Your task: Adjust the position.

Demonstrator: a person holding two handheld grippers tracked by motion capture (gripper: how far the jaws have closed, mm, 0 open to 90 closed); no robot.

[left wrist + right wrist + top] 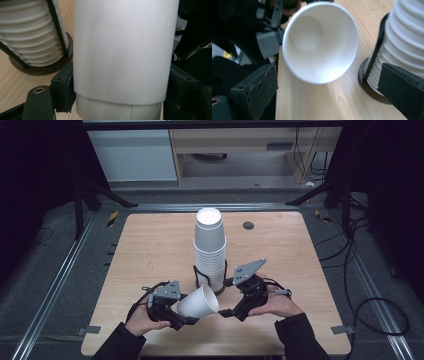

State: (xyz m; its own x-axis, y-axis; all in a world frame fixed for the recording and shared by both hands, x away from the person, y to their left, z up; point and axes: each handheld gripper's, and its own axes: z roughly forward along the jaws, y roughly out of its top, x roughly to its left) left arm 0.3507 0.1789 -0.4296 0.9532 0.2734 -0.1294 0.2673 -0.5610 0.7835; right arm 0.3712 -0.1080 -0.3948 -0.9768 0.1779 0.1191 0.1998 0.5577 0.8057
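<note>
From the high view, a single white paper cup (198,302) lies tipped on its side near the front edge of the table (150,245), held just above the wood, its mouth turned toward the right gripper (227,313). The left gripper (181,319) is clenched on this cup. The left gripper view shows what the high view cannot: the cup's wall (123,50) pressed between the two black jaws, base end nearest the camera. The right gripper view looks straight into the cup's open mouth (319,42); its own jaws stand spread, one at each side of the frame, holding nothing. Just behind the cup, near the table's middle, stands a tall stack of cups (210,250) in a black wire holder (200,279), close beside both grippers.
</note>
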